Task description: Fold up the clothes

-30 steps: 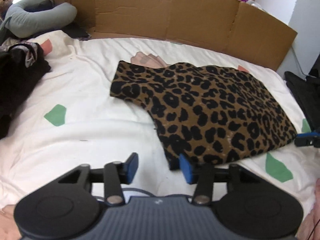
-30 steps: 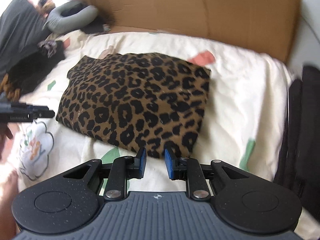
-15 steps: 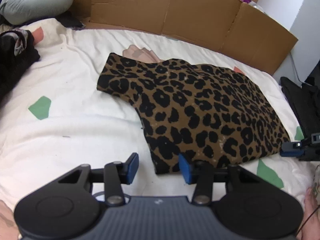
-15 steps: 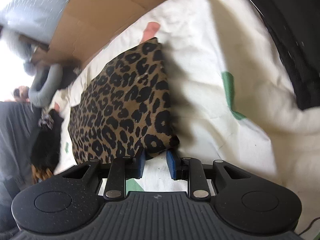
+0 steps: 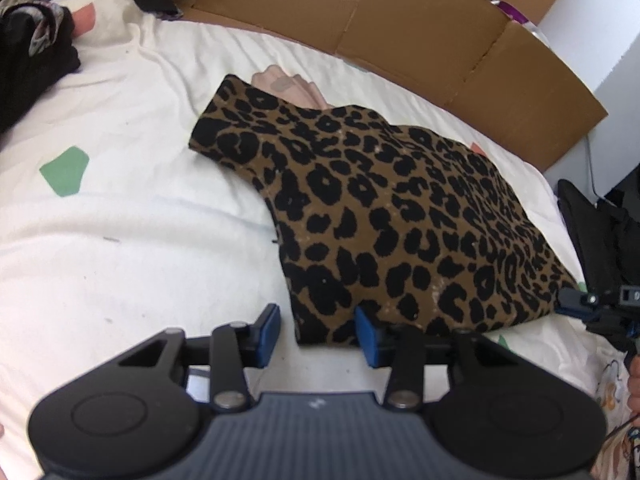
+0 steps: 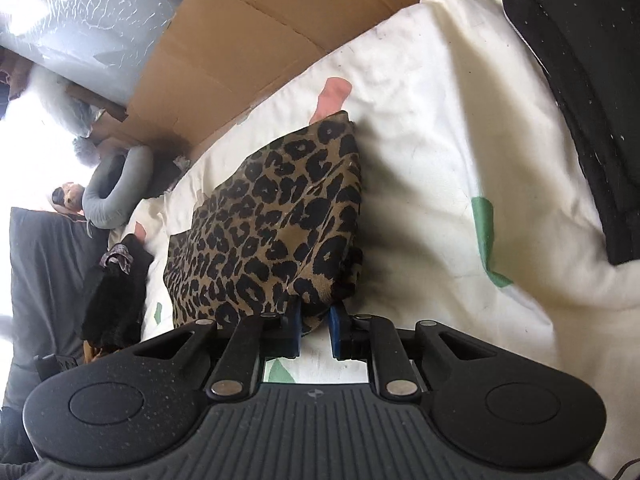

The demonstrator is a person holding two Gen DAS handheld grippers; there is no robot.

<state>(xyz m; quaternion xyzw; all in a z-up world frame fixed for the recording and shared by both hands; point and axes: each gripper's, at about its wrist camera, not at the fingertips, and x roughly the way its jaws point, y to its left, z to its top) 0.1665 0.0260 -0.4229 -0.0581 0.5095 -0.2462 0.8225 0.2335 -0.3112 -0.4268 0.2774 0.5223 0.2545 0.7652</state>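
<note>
A folded leopard-print garment (image 5: 400, 216) lies on a white bedsheet (image 5: 120, 248). My left gripper (image 5: 318, 332) is at its near corner. The corner lies between the blue pads (image 5: 269, 330), which stand apart from it on the left side while the jaws are closing. In the right wrist view, rolled sideways, my right gripper (image 6: 315, 328) has another corner of the garment (image 6: 280, 232) pinched between its pads as its jaws close. That right gripper (image 5: 580, 304) also shows at the garment's far right corner in the left wrist view.
A cardboard wall (image 5: 400, 24) lines the bed's far edge. Dark clothes (image 5: 28, 60) are piled at the left and a grey neck pillow (image 6: 116, 188) lies beyond them. A black fabric item (image 6: 592, 100) lies along the right side of the bed.
The right gripper rolled sideways, dropped to the garment's corner and narrowed its jaws onto it. The left gripper edged in around the near corner and its jaws narrowed a little.
</note>
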